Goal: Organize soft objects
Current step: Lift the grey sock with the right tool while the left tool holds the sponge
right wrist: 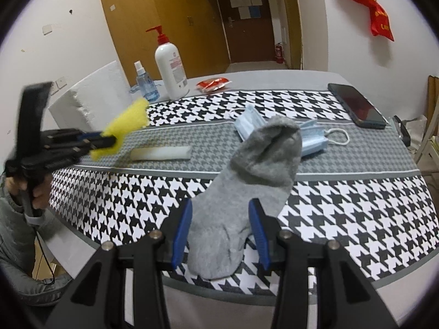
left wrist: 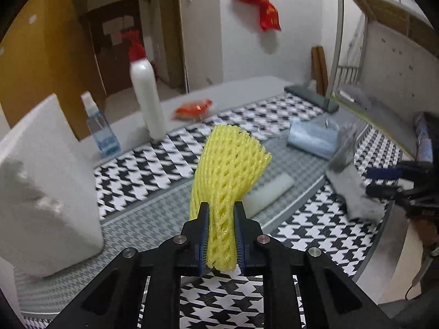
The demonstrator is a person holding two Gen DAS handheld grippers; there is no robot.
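Observation:
My left gripper (left wrist: 221,205) is shut on a yellow foam net sleeve (left wrist: 230,164), squeezed near its lower end and standing upright above the table. The right wrist view shows that gripper (right wrist: 109,139) at far left with the net (right wrist: 129,120) sticking out. My right gripper (right wrist: 221,203) is shut on a grey sock (right wrist: 263,159), lifted off the houndstooth tablecloth (right wrist: 356,205). From the left wrist view the sock (left wrist: 354,192) hangs blurred at right. A white foam strip (right wrist: 160,153) and blue face masks (right wrist: 312,139) lie on the grey middle band.
A large white foam block (left wrist: 46,178) stands at the table's left. Behind it are a spray bottle (right wrist: 145,82), a white pump bottle (right wrist: 170,65) and a red packet (right wrist: 212,84). A dark phone (right wrist: 356,104) lies at the far right. A person's hand (right wrist: 38,192) holds the left gripper's handle.

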